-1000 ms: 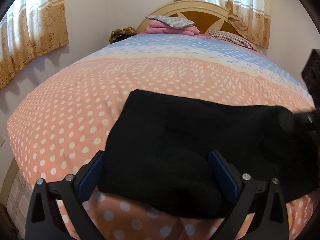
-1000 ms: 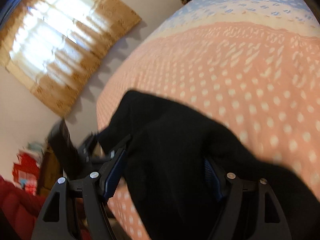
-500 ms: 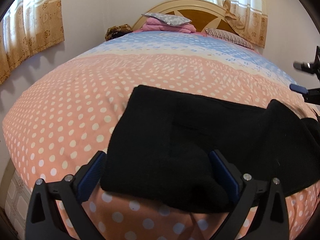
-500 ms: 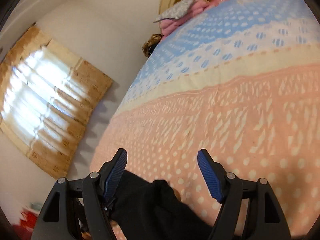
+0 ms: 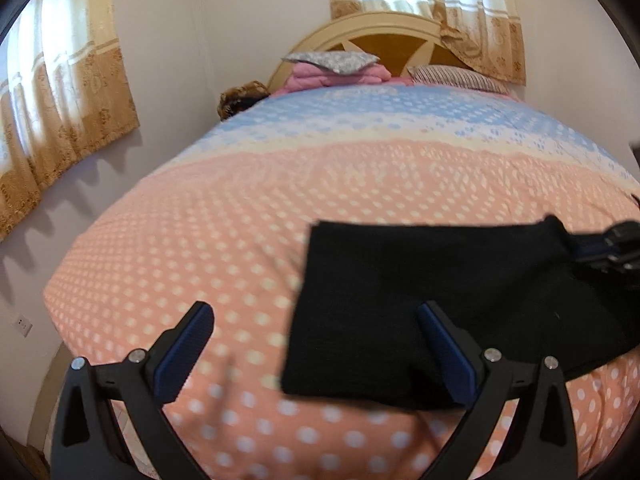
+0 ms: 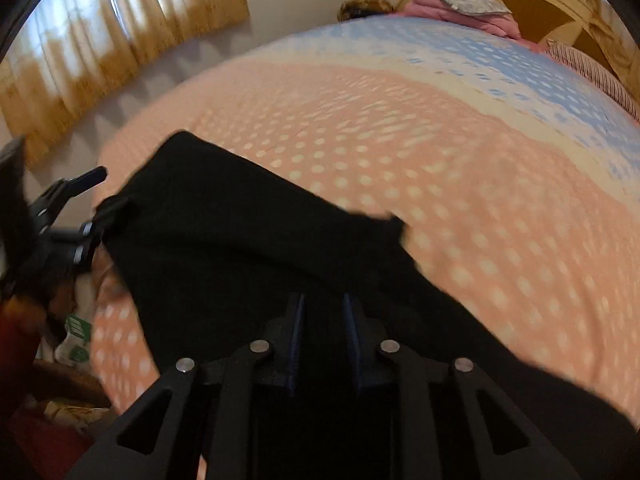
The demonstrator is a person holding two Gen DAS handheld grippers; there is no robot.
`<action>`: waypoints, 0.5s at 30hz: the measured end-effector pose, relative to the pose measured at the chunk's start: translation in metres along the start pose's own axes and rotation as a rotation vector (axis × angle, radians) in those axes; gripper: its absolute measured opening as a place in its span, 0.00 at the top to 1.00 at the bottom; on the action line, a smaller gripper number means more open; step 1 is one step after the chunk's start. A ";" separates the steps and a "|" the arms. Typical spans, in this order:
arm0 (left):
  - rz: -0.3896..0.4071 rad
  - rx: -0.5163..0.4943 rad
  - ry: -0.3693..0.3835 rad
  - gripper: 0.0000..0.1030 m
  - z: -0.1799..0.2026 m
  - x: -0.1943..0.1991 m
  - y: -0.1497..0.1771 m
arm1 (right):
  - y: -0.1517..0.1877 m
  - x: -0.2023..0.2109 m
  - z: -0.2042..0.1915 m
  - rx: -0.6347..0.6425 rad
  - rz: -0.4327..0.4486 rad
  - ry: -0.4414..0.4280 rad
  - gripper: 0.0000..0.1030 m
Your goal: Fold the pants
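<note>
The black pants [image 5: 432, 304] lie folded flat on the dotted pink bedspread [image 5: 224, 232], near the bed's front edge. My left gripper [image 5: 316, 348] is open and empty, hovering over the pants' left edge. In the right wrist view the pants [image 6: 248, 240] stretch from the far left toward me. My right gripper [image 6: 322, 316] has its jaws nearly closed on the near part of the black fabric. The right gripper also shows at the pants' right end in the left wrist view [image 5: 612, 244]. The left gripper shows at the left in the right wrist view [image 6: 72, 216].
The bed's headboard [image 5: 384, 36] stands at the back with folded pink bedding and pillows [image 5: 340, 68]. Curtains [image 5: 60, 96] hang on the left wall. Clutter and a red item [image 6: 44, 364] lie on the floor beside the bed.
My left gripper has drawn back and to the left, off the pants. My right gripper came back down and closed on the pants' right end.
</note>
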State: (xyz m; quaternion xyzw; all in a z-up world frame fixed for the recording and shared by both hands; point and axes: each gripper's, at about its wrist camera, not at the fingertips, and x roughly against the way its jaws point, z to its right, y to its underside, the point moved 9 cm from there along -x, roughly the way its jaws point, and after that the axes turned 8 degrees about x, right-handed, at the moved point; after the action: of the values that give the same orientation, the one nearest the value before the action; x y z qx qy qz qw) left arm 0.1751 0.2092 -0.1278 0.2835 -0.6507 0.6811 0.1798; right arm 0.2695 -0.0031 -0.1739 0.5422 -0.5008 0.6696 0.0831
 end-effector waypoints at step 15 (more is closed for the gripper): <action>-0.147 0.071 -0.035 0.00 0.024 -0.072 0.008 | 0.066 0.081 -0.006 -0.214 0.101 -0.006 0.90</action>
State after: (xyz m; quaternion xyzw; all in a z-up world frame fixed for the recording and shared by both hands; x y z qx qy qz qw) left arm 0.2299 0.1934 -0.1786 0.3486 -0.6068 0.6835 0.2076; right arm 0.1901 -0.0656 -0.1457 0.5065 -0.5964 0.6138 0.1052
